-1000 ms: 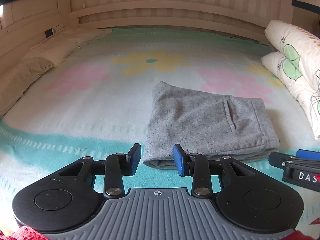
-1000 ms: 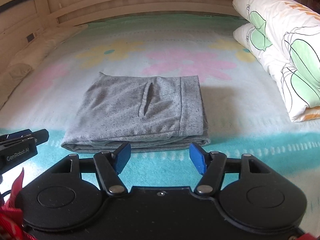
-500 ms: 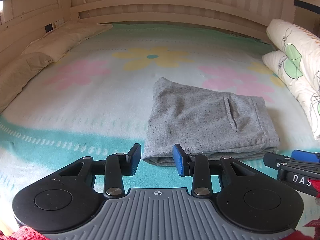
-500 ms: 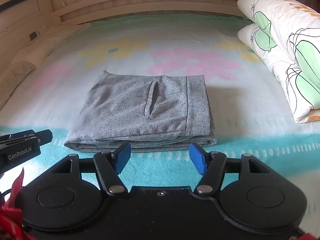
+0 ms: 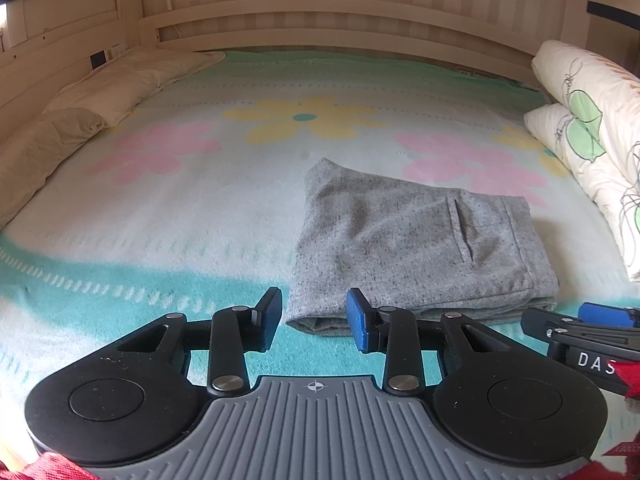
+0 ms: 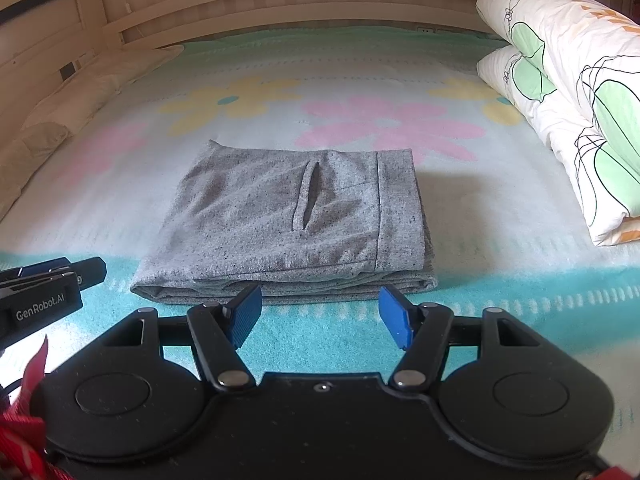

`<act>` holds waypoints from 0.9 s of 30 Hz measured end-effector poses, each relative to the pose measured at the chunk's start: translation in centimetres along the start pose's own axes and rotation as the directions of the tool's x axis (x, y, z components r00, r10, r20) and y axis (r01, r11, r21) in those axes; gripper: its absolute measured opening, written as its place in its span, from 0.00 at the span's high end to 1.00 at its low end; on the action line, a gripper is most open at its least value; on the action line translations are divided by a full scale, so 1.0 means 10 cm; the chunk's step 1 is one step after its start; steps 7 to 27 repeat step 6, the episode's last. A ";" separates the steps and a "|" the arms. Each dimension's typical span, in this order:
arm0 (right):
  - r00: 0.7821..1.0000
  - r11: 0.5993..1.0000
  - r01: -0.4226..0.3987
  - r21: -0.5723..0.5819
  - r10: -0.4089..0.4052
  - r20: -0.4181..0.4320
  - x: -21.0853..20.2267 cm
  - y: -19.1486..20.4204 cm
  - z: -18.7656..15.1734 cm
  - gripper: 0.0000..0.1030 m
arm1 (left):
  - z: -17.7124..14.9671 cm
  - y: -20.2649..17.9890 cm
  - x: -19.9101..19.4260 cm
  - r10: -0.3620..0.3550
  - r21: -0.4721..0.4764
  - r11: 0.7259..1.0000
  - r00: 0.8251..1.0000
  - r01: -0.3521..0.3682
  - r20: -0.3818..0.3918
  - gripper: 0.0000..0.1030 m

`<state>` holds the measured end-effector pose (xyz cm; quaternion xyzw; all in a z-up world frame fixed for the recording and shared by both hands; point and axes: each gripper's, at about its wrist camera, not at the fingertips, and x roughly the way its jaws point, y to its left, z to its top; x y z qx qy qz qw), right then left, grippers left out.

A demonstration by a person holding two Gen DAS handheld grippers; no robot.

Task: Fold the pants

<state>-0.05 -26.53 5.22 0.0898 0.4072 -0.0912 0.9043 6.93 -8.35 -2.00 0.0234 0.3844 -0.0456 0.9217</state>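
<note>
The grey pants [image 5: 412, 248] [image 6: 288, 216] lie folded into a flat rectangle on the flowered blanket [image 5: 180, 216], pocket slit on top. My left gripper [image 5: 314, 318] hovers just short of the bundle's near left corner, its jaws partly apart with nothing between the pads. In the right wrist view it shows at the left edge [image 6: 60, 276], clear of the cloth. My right gripper [image 6: 320, 314] stands wide open before the near folded edge and touches nothing. Its tip [image 5: 592, 320] shows low on the right in the left wrist view.
A rolled white quilt with green leaf print [image 5: 592, 140] [image 6: 580, 100] lies along the bed's right side. Beige pillows [image 5: 100, 96] line the left side. A wooden slatted headboard [image 5: 320, 20] closes the far end.
Both views drift very slightly. The pants lie as before and neither gripper's jaws have moved.
</note>
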 end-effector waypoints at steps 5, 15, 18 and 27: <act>1.000 1.000 0.001 -0.001 -0.001 -0.002 0.00 0.02 -0.01 0.36 | 0.00 0.01 0.00 -0.008 0.001 1.000 1.000 0.008 -0.004 0.67; 1.000 1.000 0.000 0.001 0.000 -0.003 0.01 0.02 -0.01 0.36 | 0.01 0.01 0.00 -0.009 0.001 1.000 1.000 0.009 -0.009 0.67; 1.000 1.000 0.000 0.001 0.000 -0.003 0.01 0.02 -0.01 0.36 | 0.01 0.01 0.00 -0.009 0.001 1.000 1.000 0.009 -0.009 0.67; 1.000 1.000 0.000 0.001 0.000 -0.003 0.01 0.02 -0.01 0.36 | 0.01 0.01 0.00 -0.009 0.001 1.000 1.000 0.009 -0.009 0.67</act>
